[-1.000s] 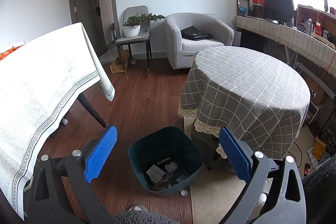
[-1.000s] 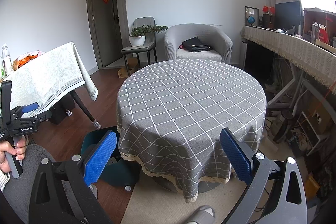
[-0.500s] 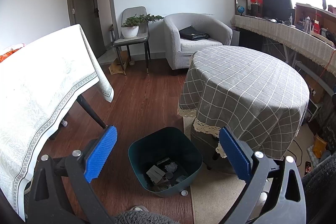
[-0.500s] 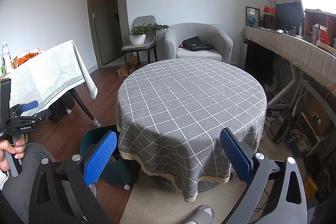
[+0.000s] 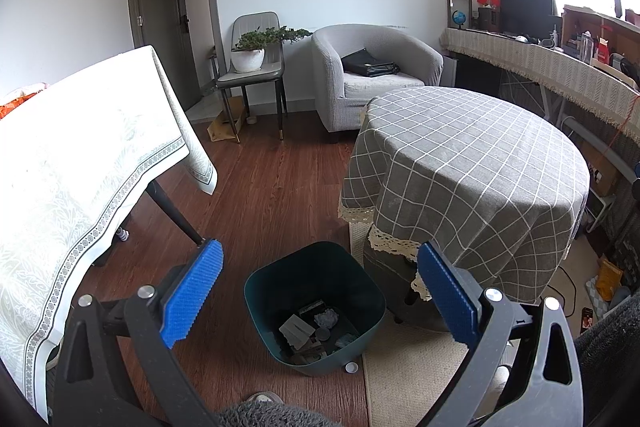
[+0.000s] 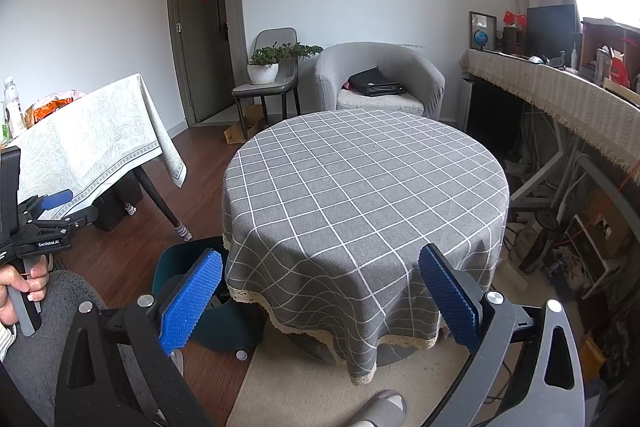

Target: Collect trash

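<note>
A dark green trash bin [image 5: 276, 287] stands on the wood floor beside the round table [image 5: 480, 163], with paper scraps and several bits of trash [image 5: 316, 327] inside. A small white cap [image 5: 351, 367] lies on the floor at the bin's base. My left gripper [image 5: 320, 291] is open and empty, held above the bin. My right gripper [image 6: 320, 291] is open and empty, facing the bare grey checked tabletop [image 6: 364, 179]. The bin [image 6: 176, 263] shows partly behind the right gripper's left finger, with the cap [image 6: 240, 355] near it. The left gripper [image 6: 40, 219] also shows at the left edge there.
A table with a white cloth [image 5: 80, 163] stands at the left, its dark leg [image 5: 172, 207] near the bin. A beige rug [image 6: 300, 383] lies under the round table. A grey armchair [image 5: 372, 75], a chair with a potted plant [image 5: 252, 63] and a cluttered side counter [image 6: 560, 99] line the walls.
Both views have shifted only slightly. Both grippers stay open and empty.
</note>
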`<state>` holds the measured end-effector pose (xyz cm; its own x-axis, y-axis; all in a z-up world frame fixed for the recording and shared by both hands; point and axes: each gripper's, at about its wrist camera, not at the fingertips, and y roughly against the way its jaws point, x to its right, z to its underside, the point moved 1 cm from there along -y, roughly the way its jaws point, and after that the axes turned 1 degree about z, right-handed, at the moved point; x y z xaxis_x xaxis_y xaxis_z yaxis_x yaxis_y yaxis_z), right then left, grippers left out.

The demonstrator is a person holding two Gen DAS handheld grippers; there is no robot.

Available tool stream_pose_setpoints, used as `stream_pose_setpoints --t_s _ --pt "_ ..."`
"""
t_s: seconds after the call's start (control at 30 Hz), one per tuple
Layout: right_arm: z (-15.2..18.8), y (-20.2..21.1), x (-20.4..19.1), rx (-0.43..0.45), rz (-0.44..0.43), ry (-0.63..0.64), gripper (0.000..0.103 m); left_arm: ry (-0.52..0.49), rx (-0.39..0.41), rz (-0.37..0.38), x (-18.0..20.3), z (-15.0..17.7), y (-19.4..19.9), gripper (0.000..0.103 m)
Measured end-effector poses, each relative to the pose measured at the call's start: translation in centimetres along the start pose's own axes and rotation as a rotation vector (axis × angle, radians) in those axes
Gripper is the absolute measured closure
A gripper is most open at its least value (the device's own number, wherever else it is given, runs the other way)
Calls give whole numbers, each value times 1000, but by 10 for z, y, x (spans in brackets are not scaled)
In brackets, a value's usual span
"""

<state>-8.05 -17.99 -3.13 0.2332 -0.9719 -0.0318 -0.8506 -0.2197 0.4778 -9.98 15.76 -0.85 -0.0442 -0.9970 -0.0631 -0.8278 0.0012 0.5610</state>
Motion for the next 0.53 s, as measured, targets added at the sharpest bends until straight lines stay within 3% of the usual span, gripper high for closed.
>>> stream_pose_setpoints --t_s 0.53 --pt "-1 -1 1 -3 -1 1 3 -12 -11 -5 2 0 -3 3"
